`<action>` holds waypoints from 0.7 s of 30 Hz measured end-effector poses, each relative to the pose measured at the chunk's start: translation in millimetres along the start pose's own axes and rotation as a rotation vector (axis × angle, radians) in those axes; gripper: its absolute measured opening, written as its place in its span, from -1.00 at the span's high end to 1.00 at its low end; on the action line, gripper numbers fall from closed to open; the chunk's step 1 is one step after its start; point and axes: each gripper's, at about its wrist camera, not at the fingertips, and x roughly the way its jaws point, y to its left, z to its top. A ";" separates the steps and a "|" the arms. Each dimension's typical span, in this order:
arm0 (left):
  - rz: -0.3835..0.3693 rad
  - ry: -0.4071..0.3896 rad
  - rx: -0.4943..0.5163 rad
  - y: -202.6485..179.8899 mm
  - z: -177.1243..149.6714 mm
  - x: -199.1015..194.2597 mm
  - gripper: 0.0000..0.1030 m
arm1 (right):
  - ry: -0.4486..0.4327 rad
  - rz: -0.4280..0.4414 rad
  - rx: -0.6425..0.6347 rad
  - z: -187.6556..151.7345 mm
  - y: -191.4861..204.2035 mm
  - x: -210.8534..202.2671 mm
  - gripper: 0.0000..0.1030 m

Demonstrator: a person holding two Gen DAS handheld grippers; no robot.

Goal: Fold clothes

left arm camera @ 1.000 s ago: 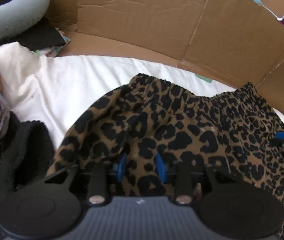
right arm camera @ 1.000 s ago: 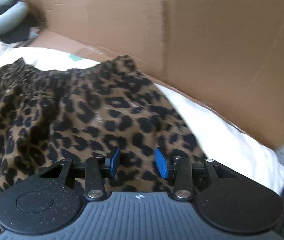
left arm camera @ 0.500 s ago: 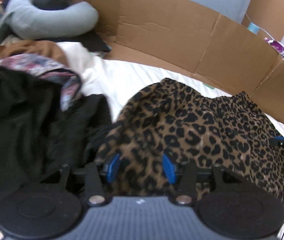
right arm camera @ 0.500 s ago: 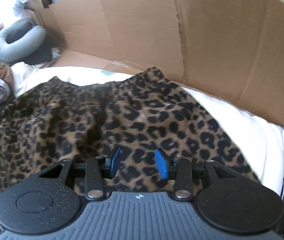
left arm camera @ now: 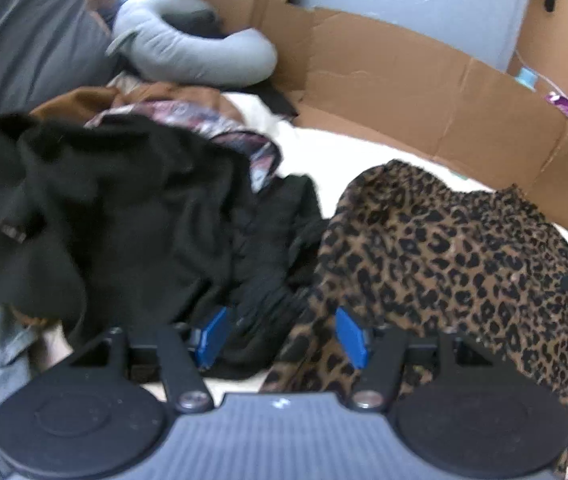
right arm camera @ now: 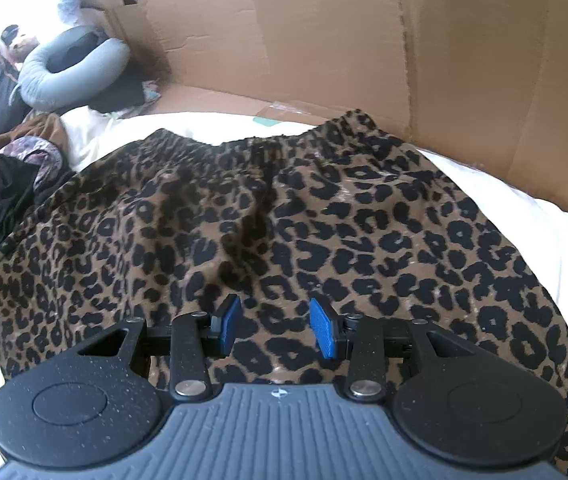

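Opening wider in the last instants, the left gripper (left arm camera: 281, 336) now hangs with its blue jaws spread and nothing pinched between them — below the gap lie the near edge of the leopard-print garment (left arm camera: 456, 264) and a heap of black clothing (left arm camera: 115, 216). The right gripper (right arm camera: 275, 328) hovers over the middle of the same leopard-print garment (right arm camera: 284, 224), its jaws apart at a moderate gap, no fabric caught in them, at the same width as a moment ago.

A second ago the left wrist view was filled by the leopard fabric, cloth close between the jaws; now the print sits off to the right, and the black pile, a patterned floral piece (left arm camera: 219, 128) and a brown garment (left arm camera: 83, 100) fill the left. That reads as a release: the garment has been let go and lies spread on the white bedsheet (right arm camera: 524, 200), its gathered waistband toward the far side. Whether a fold was laid I cannot say — the cloth looks flat but rumpled.

Farther off, the cardboard wall (right arm camera: 424, 40) rises behind the bed, and more of it shows than before, as does the grey curved pillow (left arm camera: 187, 56) in the far left corner.
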 end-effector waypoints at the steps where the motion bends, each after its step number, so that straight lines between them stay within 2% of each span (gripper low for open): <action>1: -0.002 0.010 -0.011 3.7 -3.0 0.8 -0.23 | -0.001 0.002 -0.008 -0.5 2.5 -0.7 0.12; 8: -0.080 0.053 -0.046 15.4 -19.1 15.4 -0.23 | -0.002 0.030 -0.029 -6.0 15.6 -6.9 0.12; 14: -0.182 0.014 -0.109 26.1 -29.1 28.6 -0.29 | -0.003 0.076 -0.018 -16.8 23.3 -14.7 0.12; 18: -0.221 0.013 -0.148 34.1 -32.4 35.4 -0.29 | 0.006 0.091 -0.020 -23.0 26.5 -16.2 0.12; 21: -0.249 0.030 -0.189 39.3 -34.9 39.6 -0.15 | 0.019 0.100 -0.019 -26.3 29.0 -13.9 0.12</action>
